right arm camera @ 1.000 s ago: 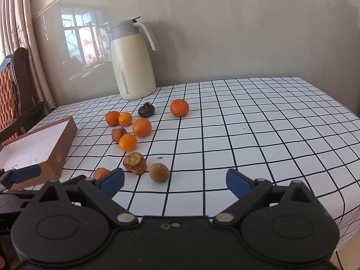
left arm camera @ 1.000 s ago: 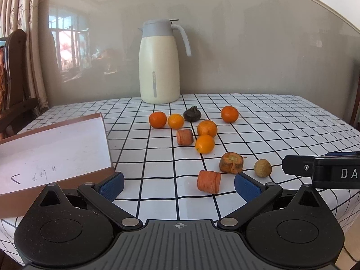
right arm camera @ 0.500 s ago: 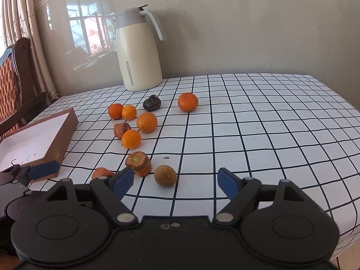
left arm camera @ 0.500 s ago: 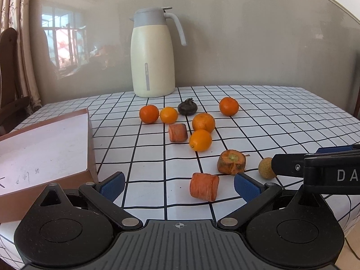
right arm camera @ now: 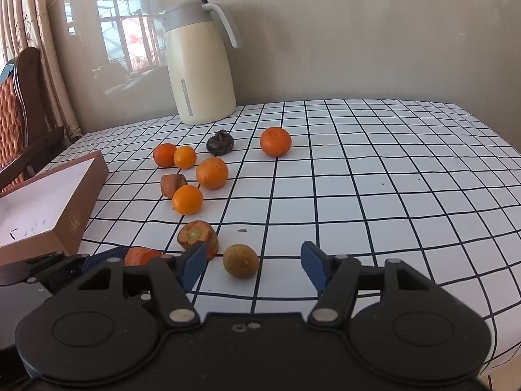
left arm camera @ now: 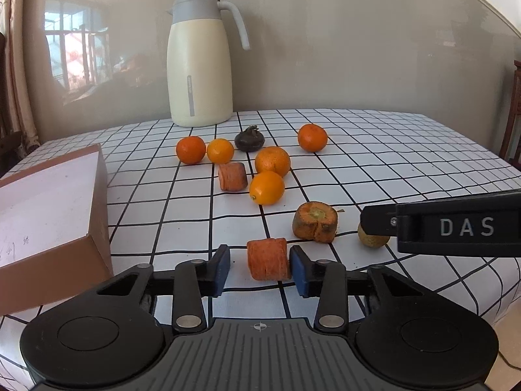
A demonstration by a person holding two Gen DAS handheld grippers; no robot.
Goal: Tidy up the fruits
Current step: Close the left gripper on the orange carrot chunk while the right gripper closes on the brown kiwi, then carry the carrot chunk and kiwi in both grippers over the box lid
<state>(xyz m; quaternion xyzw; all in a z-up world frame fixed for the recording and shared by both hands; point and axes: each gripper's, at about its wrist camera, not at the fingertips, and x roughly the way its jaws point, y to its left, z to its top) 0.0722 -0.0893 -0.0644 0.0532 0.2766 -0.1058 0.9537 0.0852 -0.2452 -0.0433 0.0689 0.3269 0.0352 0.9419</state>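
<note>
White tablecloth with a black grid covers the table. Low over it, the left gripper is closing around an orange carrot chunk; its right blue pad touches the chunk while the left pad stands just clear. The right gripper is closing too, a small brownish-green round fruit lying between its parted pads, untouched. Beyond lie a stubby carrot top, five oranges and a dark fruit. An open brown cardboard box sits left, a cream thermos jug behind.
</note>
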